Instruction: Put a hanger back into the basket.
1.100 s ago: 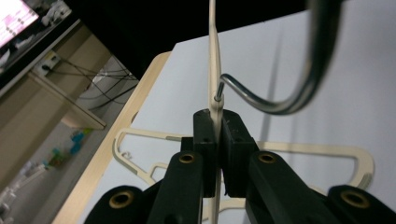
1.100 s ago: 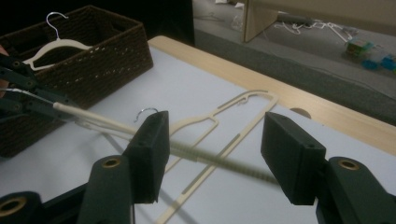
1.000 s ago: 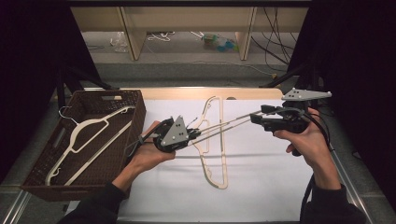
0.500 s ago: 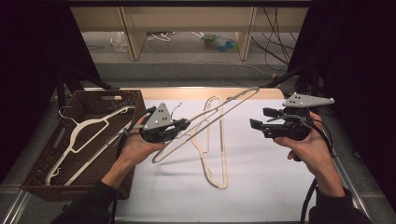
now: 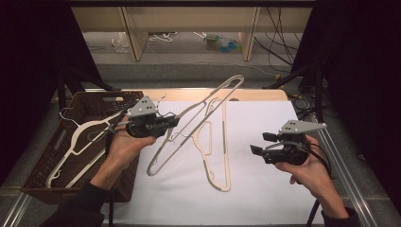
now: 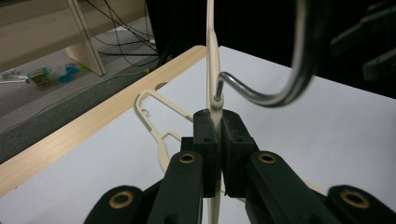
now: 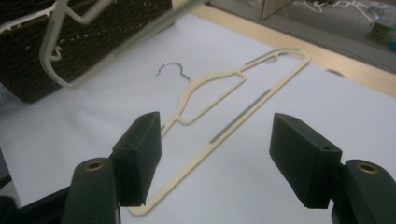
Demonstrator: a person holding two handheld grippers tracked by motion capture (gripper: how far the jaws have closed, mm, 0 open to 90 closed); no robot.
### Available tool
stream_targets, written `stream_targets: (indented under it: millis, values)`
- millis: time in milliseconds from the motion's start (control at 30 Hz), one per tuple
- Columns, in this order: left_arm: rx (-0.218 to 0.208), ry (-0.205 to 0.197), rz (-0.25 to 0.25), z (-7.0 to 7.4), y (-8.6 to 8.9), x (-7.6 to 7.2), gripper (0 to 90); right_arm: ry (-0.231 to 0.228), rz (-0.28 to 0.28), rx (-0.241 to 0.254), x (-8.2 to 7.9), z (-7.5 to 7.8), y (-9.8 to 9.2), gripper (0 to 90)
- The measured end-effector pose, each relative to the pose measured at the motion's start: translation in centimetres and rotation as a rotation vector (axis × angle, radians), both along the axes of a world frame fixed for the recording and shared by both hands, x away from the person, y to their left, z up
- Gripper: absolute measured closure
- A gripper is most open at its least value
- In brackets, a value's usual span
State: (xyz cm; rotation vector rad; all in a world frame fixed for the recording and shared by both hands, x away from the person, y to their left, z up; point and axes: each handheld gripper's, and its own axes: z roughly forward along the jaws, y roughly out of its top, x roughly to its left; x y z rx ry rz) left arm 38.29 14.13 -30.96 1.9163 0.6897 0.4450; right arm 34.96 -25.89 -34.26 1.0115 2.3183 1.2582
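My left gripper [image 5: 172, 122] is shut on a pale grey hanger [image 5: 208, 101] near its metal hook, and holds it tilted up off the white table [image 5: 265, 198]. In the left gripper view the pads [image 6: 205, 133] pinch the thin hanger bar [image 6: 211, 56], with the hook [image 6: 280, 93] curving to the right. A cream hanger [image 5: 226, 142] lies flat on the table. My right gripper [image 5: 257, 144] hovers low at the right, open; its jaws have just been opening and hold nothing. Beyond them lies the cream hanger [image 7: 243, 116].
A dark wicker basket [image 5: 42, 165] stands at the table's left edge with white hangers [image 5: 82, 135] in it, and its wall [image 7: 93, 28] shows in the right gripper view. A wooden strip [image 5: 255, 94] runs along the table's far edge. Shelving and cables lie beyond.
My right gripper has come off the lifted hanger's far end and dropped back to the near right. My left gripper has raised the hanger and carried it left, toward the basket.
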Motion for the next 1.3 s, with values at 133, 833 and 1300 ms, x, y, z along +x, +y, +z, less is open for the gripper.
stream_targets:
  millis: [133, 833, 1300]
  values:
    - [-0.028, -0.001, 0.041, 1.2, 1.2, -0.8, 86.0, 0.026, 0.009, -0.019, -0.4, -1.2, 0.1, 34.8]
    - [-0.267, 0.026, 0.215, 6.4, 12.9, -1.9, 86.0, 0.065, 0.041, 0.01, -2.3, -4.4, 0.5, 32.0]
    - [-0.292, 0.043, 0.341, 8.4, 19.6, -1.7, 86.0, 0.09, 0.03, 0.003, -2.3, -5.0, 0.5, 32.0]
